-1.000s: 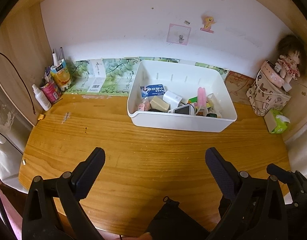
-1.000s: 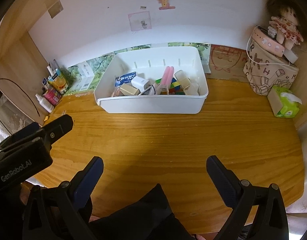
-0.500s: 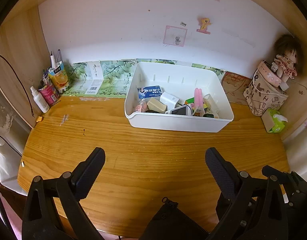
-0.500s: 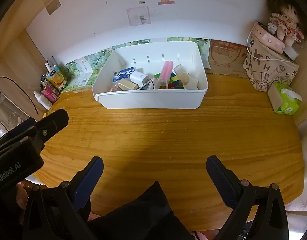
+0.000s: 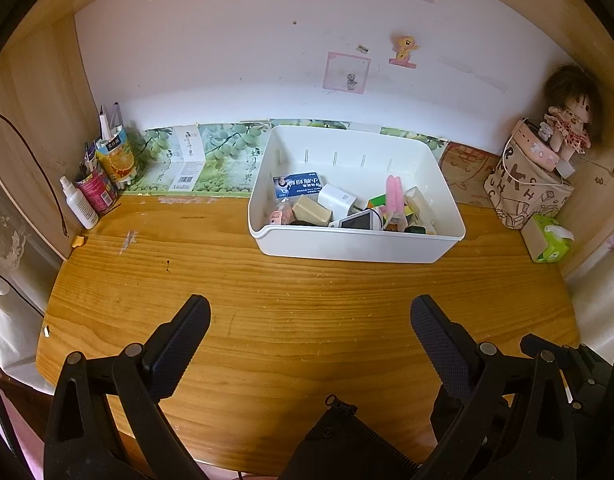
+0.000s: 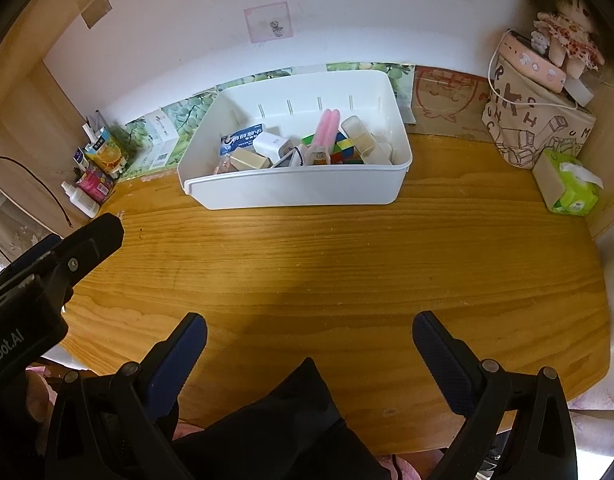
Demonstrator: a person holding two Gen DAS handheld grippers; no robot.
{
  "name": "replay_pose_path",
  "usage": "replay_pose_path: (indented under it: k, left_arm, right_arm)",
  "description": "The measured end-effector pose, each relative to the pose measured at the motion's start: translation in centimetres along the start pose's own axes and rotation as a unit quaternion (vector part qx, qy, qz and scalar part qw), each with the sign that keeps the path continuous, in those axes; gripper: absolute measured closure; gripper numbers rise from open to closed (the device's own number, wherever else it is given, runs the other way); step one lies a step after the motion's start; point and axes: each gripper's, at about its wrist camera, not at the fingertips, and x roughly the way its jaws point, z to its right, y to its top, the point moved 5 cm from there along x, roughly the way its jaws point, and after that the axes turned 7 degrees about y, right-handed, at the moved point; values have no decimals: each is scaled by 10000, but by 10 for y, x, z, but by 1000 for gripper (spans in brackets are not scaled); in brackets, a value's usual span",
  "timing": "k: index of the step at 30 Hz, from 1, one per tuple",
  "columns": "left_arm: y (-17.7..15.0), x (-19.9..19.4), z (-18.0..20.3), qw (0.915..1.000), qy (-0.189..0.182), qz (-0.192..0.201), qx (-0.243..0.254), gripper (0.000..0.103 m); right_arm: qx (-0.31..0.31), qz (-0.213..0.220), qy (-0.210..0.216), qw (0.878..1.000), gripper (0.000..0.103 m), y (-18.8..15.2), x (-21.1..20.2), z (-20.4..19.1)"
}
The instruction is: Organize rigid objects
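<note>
A white plastic bin [image 5: 359, 244] stands at the back middle of the wooden desk and also shows in the right wrist view [image 6: 299, 192]. It holds several small objects: a blue card [image 5: 301, 184], a white charger block [image 5: 337, 199], a tan block [image 5: 311, 209], a pink stick [image 5: 394, 193] and a coloured cube [image 6: 341, 148]. My left gripper [image 5: 309, 320] is open and empty, near the desk's front edge, far from the bin. My right gripper [image 6: 309, 334] is open and empty, also near the front edge.
Bottles, a can and a juice carton [image 5: 115, 160] stand at the back left. A printed bag with a doll on top [image 5: 527, 192] and a green tissue pack [image 5: 549, 240] stand at the right. The left gripper body [image 6: 47, 272] shows at the left of the right wrist view.
Both grippers have drawn back and risen slightly from the bin; it looks a little smaller and farther. Both stay open and empty.
</note>
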Motion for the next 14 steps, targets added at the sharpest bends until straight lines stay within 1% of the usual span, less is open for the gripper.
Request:
replay_pose_path:
  k: [14]
  left_arm:
    - [-2, 0, -7, 10000, 30, -10, -15, 3]
  right_arm:
    - [78, -98, -42, 9999, 0, -3, 5, -3]
